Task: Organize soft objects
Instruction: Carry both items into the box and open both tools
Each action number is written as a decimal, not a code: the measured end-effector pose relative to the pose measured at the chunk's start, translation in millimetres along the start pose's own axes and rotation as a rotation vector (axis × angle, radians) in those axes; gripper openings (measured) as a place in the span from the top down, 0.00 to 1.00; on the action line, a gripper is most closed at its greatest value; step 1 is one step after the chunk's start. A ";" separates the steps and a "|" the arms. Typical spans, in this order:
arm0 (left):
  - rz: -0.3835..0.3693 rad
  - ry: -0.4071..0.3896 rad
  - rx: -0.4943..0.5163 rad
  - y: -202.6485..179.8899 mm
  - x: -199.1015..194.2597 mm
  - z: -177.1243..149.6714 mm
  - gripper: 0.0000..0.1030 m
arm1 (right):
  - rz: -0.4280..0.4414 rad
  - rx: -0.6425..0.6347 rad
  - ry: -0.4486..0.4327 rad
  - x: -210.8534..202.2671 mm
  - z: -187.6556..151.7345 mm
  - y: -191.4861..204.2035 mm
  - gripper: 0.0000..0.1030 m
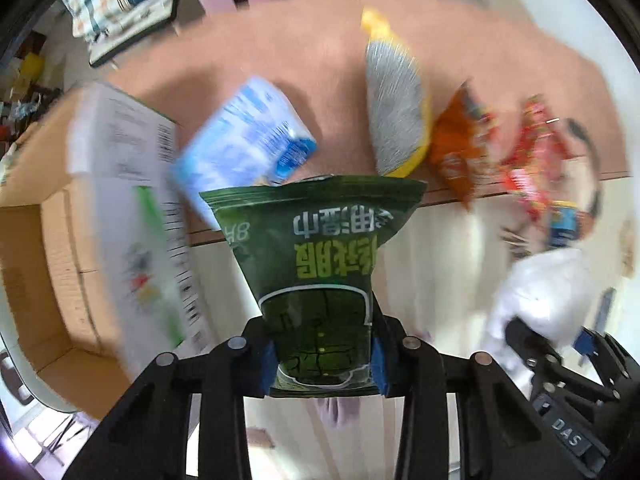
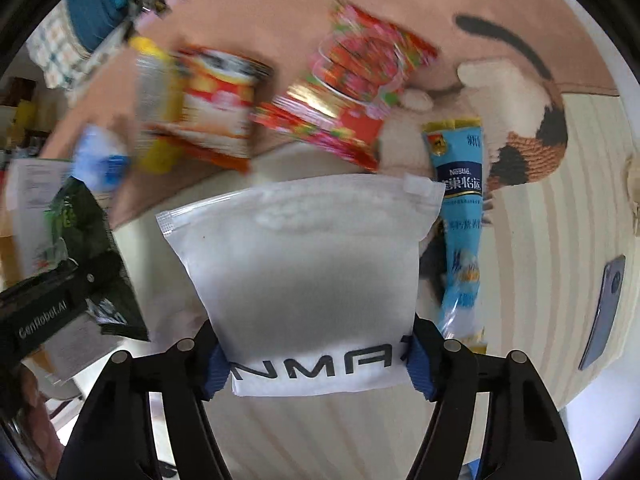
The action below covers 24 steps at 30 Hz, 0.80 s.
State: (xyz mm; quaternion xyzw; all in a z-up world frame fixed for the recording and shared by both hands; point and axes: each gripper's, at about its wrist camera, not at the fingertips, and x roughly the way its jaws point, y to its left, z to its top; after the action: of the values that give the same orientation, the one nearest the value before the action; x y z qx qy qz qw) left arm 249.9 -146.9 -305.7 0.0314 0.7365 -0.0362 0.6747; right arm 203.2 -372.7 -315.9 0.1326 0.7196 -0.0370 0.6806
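Left gripper (image 1: 324, 364) clamps the green pouch (image 1: 316, 264) between its fingers; right gripper (image 2: 318, 354) clamps the white pouch (image 2: 304, 256) likewise.

A salmon-pink blanket (image 1: 328, 40) (blurred throughout) carries a pale blue pack (image 1: 248, 136) near its front edge, a grey-and-yellow bag (image 1: 396, 112) beside an orange packet (image 1: 460, 148), and a red packet (image 1: 532, 152) overhanging that edge; a cardboard box (image 1: 44, 248) adjoins its left end

A grey phone (image 2: 606, 312) lies on the striped surface (image 2: 540, 240); checked cloth (image 1: 94, 8) beyond.
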 end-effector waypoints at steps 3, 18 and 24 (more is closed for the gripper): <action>-0.027 -0.068 -0.005 27.3 -55.5 -29.0 0.68 | 0.067 -0.048 -0.043 -30.2 -15.5 35.9 0.30; -0.014 -0.013 -0.195 275.7 -73.9 20.9 0.68 | 0.171 -0.203 -0.042 -33.5 -15.0 314.6 0.29; -0.067 0.096 -0.172 313.2 -25.7 53.5 0.68 | 0.072 -0.222 -0.003 18.3 4.2 381.0 0.29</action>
State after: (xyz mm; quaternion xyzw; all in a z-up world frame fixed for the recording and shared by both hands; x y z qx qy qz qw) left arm 334.9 159.8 -288.2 -0.0496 0.7691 0.0061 0.6372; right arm 298.5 -4.5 -285.8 0.0819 0.7131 0.0671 0.6931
